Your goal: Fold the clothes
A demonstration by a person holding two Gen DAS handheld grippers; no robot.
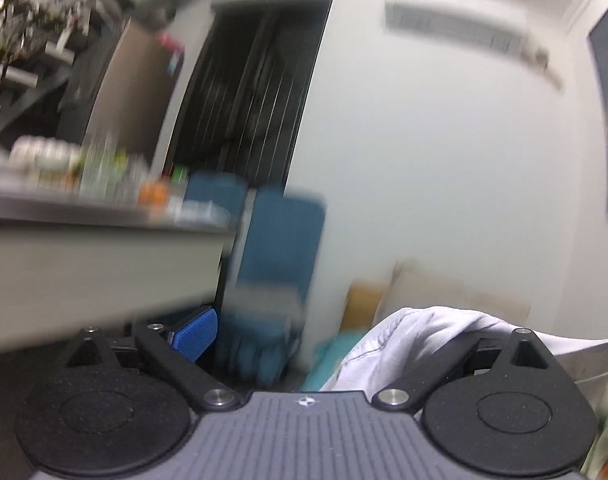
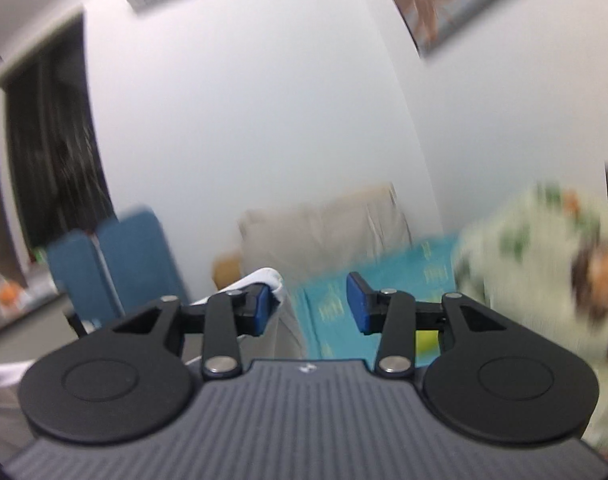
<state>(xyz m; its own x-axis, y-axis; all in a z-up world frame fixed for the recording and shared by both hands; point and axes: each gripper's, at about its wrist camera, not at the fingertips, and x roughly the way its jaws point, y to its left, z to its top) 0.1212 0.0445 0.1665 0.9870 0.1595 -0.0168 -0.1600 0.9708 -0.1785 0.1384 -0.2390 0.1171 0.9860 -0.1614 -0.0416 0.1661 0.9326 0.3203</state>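
A white garment (image 1: pixel 416 336) with a stitched hem is draped over the right-hand finger of my left gripper (image 1: pixel 340 340) and hides that pad. The other blue pad (image 1: pixel 194 334) stands far off to the left and bare, so the jaws are wide apart and open. In the right wrist view my right gripper (image 2: pixel 310 308) is open, its two blue pads apart with the teal sheet showing through the gap. A fold of the white garment (image 2: pixel 270 276) hangs around the outside of the left finger, with paler cloth trailing below it. Both views are blurred.
A teal bed sheet (image 2: pixel 404 272) lies ahead, with a beige pillow (image 2: pixel 324 224) against the white wall. A pale green flowered fabric (image 2: pixel 524 248) fills the right. Blue chairs (image 1: pixel 280 248) and a cluttered table (image 1: pixel 84 216) stand to the left, beside a dark doorway.
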